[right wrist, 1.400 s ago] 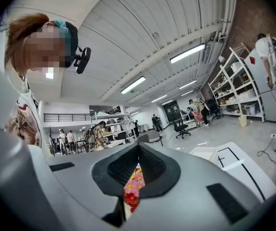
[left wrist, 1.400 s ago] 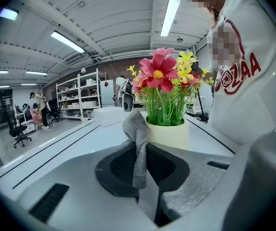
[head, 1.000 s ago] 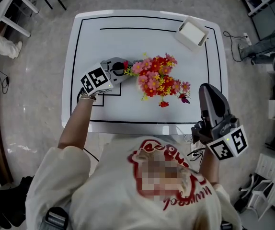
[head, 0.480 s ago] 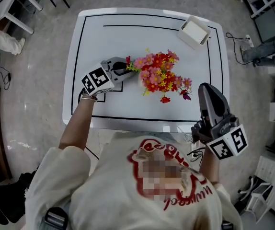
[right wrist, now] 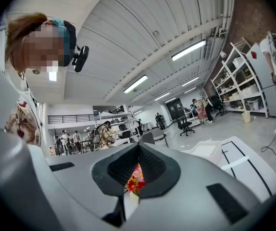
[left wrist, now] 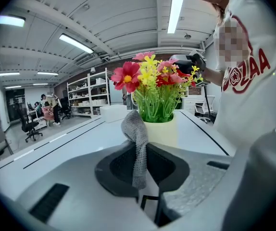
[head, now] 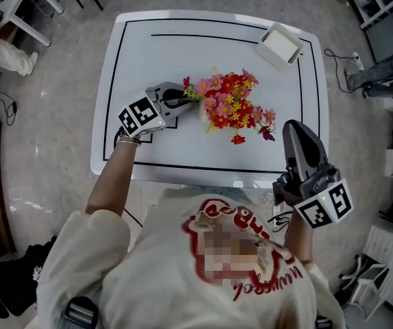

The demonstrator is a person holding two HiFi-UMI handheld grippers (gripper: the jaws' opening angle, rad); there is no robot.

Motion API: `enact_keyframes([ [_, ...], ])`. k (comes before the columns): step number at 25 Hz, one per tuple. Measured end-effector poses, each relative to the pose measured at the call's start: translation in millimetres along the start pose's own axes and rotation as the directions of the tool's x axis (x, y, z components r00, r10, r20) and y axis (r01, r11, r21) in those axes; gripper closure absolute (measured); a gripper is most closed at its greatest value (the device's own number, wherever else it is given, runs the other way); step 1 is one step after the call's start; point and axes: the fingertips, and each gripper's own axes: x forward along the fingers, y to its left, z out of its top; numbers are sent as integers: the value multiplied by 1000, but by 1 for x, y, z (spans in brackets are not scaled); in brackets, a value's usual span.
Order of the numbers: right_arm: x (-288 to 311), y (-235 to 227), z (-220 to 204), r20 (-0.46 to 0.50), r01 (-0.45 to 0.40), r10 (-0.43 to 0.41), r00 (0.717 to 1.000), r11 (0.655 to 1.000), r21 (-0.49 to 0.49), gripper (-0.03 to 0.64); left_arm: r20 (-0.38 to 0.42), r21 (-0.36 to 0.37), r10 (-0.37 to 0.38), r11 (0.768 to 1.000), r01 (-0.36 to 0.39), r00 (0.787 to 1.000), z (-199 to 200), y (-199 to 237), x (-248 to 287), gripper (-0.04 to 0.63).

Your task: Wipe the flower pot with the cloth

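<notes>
- Head view: a white table (head: 183,53) with black lines on it holds a flower pot (head: 204,115) near its middle.
- Red, pink and yellow flowers (head: 232,107) fill the top of the pot. They lean out toward the right edge of the table.
- The left gripper (head: 180,100) is just beside the pot, on the side toward the left edge of the table. It points at the pot and tips down a little.
- Left gripper view: its two jaws are pinched on a grey cloth (left wrist: 137,143). The cloth stands up between the dark pads, and its top folds over.
- The folded top of the cloth is right at the side of the cream pot. It looks like it touches the pot, but I cannot be sure.
- Green stems rise out of the pot, just behind the cloth.
- Head view: the right gripper (head: 295,130) is held up in the air by the near right corner of the table. It is well apart from the pot and touches nothing.
- Right gripper view: its jaws are closed together at the tips, with nothing held in them. A thin slit is left lower down, and the flowers show through it, far off.
- A white box (head: 276,45) sits near the far right corner of the table, well apart from the pot and from both grippers.
</notes>
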Motion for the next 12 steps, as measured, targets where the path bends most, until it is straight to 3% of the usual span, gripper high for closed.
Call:
enact_keyframes([
  [12,0,8,-9,-6,-16,16,1000,1000,17,617,1,-16,18,1000,-18,1000,-2,-9,-5,549],
])
